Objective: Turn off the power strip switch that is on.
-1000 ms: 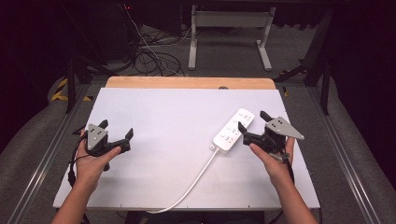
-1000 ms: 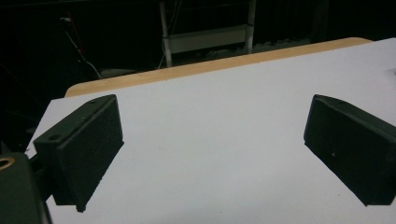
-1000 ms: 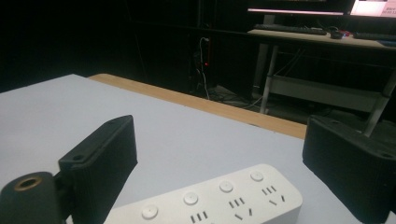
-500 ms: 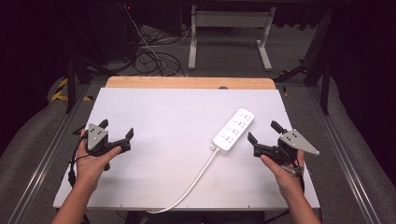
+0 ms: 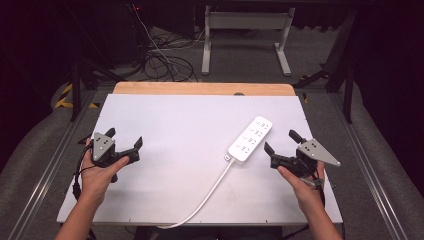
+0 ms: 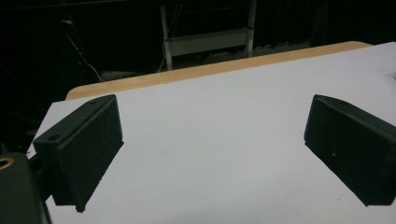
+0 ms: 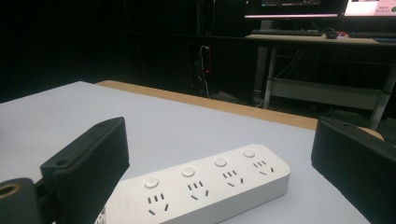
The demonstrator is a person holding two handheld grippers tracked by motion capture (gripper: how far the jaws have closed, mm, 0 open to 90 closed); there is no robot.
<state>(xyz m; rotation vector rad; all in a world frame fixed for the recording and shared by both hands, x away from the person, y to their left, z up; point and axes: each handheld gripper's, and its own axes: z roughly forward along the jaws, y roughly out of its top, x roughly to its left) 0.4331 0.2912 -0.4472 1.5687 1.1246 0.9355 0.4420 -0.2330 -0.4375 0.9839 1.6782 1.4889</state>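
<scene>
Power strip (image 5: 251, 138) lies near table (image 5: 165, 120) right edge; right gripper (image 5: 281, 145) spread beside it (nothing held); grasp pending.

Nothing readable here, honestly. The power strip (image 7: 201, 186) has a faint grey mark near its near end, too blurry to make out. The screen (image 7: 369, 7) at the back shows a bright patch with tiny text, too small to read.

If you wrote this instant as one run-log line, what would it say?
power strip: flat on table, untouched | right gripper: open beside it, jaws just widened | left gripper: open, empty
</scene>
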